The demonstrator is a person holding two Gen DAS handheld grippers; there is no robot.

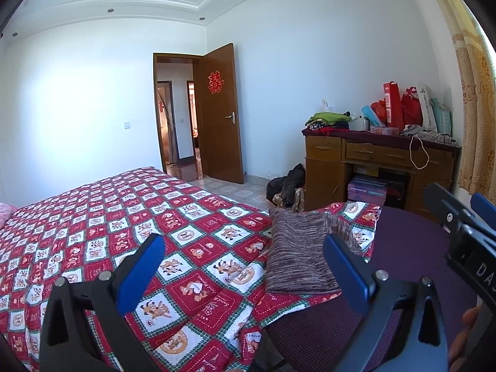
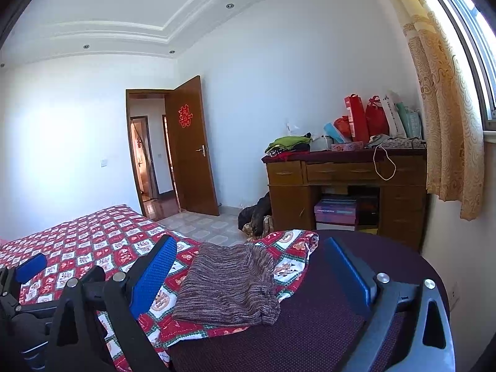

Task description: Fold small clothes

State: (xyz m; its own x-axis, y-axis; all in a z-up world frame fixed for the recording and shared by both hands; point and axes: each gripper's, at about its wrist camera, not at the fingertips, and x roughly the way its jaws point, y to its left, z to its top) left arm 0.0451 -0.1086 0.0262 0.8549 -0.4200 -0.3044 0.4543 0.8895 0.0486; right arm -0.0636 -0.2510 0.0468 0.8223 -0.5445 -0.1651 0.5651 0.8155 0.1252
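1. Left wrist view: set low over the near corner of the bed (image 1: 124,217), looking along the blue-padded fingers (image 1: 141,272) across the quilt toward the open door (image 1: 221,114).
2. Right wrist view: placed just to the right of the first, facing much the same way, turned slightly more toward the desk (image 2: 347,186) and curtain (image 2: 449,117).
3. Shared by both: folded knit garment (image 1: 297,251) (image 2: 229,282) close ahead, bed, door, desk.
4. Each gripper caught at the edge of the other's view.
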